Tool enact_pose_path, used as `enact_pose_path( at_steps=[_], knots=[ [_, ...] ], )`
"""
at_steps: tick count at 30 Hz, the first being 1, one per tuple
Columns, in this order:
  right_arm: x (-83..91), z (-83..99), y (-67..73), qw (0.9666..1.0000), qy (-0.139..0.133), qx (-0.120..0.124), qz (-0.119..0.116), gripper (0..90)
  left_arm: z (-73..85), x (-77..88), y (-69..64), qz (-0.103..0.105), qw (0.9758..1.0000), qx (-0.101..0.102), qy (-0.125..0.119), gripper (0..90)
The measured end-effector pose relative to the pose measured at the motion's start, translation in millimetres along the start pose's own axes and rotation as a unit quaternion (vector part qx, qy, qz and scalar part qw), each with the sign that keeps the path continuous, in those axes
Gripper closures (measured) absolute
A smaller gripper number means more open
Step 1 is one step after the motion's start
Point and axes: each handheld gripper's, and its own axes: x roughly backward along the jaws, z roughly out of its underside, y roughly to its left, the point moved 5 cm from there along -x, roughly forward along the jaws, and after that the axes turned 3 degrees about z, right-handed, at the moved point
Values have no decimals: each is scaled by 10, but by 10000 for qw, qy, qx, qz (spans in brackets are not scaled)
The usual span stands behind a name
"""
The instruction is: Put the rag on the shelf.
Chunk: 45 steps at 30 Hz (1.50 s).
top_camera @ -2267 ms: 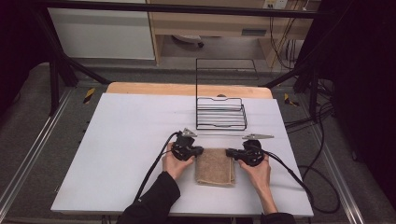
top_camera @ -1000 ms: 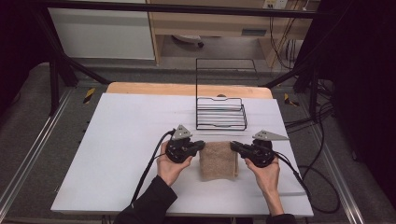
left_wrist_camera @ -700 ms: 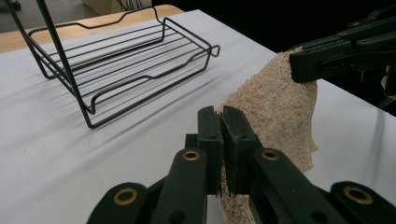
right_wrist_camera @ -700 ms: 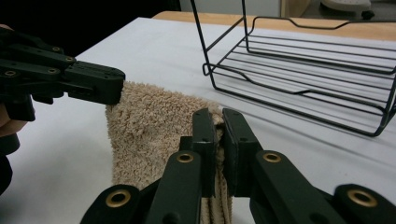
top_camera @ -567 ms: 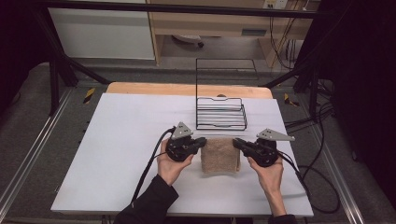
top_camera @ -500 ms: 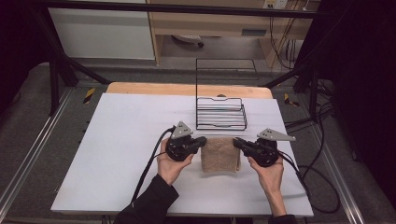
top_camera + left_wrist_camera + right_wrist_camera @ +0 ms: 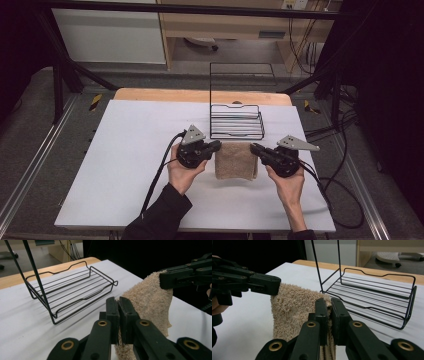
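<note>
High view: tan towel (image 7: pixel 236 160) hangs just in front of the wire rack (image 7: pixel 236 121), off the table. Left gripper (image 7: pixel 216 146) and right gripper (image 7: pixel 254 148) each pinch a top corner. Soft, light, limp; likely sags, so corners suit best.

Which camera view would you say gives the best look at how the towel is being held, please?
The high view: it shows the towel stretched between the left gripper and the right gripper, one at each top corner. The left gripper view and the right gripper view each show jaws shut on one corner close up, with the towel hanging below.
</note>
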Motion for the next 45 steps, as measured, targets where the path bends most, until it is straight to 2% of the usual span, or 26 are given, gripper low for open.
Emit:
enact_pose_path(
  at_steps=[10, 15, 23, 45],
  knots=[
    [6, -89, 30, 9998, -190, 55, 76, 848, -104, 40, 31, -13, 9999, 21, -141, 865],
    [14, -171, 37, 9994, -325, 62, 130, 849, -204, 74, 33, -40, 9997, -58, -245, 866],
    [21, -314, 52, 9984, -523, 116, 190, 849, -323, 108, 58, -55, 9991, -73, -405, 867],
    [120, -762, 66, 9934, -1072, 264, 316, 850, -752, 229, 61, -81, 9951, -209, -965, 867]
  ],
)
